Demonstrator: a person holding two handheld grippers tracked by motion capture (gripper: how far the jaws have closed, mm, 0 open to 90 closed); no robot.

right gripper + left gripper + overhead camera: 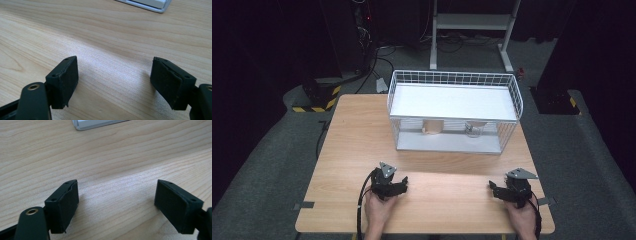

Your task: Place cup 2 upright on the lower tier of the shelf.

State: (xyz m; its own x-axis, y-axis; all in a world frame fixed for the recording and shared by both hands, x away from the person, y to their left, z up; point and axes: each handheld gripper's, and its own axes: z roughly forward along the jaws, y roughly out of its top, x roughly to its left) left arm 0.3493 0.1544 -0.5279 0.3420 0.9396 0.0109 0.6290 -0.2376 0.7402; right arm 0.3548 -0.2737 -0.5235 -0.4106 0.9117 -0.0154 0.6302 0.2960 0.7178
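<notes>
A white wire rack with a flat white shelf stands at the far side of the wooden table. Under its shelf sit a small tan object and a clear glass-like object. My left gripper rests low over the table near the front edge, left of centre, open with bare wood between its jaws. My right gripper is at the front right, also open over bare wood. A corner of the rack's base lies ahead of the left gripper, and another corner of the base ahead of the right gripper.
Bare wood lies between the grippers and the rack. Beyond the table the floor holds cables, a yellow-and-black striped base at the left and a white metal stand at the back.
</notes>
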